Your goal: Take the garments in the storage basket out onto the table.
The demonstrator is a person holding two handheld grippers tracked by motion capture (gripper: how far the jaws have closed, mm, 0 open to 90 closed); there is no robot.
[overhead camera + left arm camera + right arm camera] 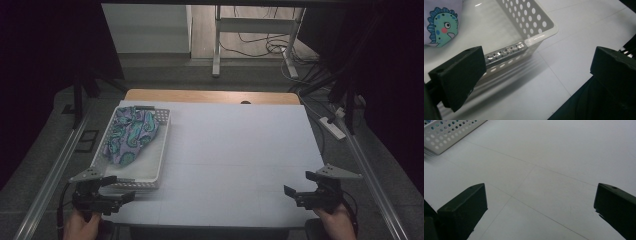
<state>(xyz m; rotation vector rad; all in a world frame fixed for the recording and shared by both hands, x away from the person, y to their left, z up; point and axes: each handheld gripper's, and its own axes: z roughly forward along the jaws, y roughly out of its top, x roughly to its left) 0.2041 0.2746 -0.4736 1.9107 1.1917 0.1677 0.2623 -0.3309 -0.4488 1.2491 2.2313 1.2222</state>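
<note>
A white perforated basket (159, 145) sits on the left side of the white table. Inside it lies a crumpled purple cloth (131, 134) printed with teal dinosaurs. My left gripper (120, 189) hovers at the table's near left corner, just in front of the basket's near rim, open with nothing between its jaws. In the left gripper view the basket's near corner (541, 35) and a piece of the cloth (441, 25) appear past the jaws. My right gripper (298, 184) is open at the near right, over bare table, holding nothing. The basket's corner (441, 135) appears far off in the right gripper view.
The white table surface (240, 150) stretches wide between the two grippers. A wooden strip (210, 96) runs along its far edge. Metal rails (55, 170) flank both sides. Cables and a table frame (260, 45) lie on the floor beyond.
</note>
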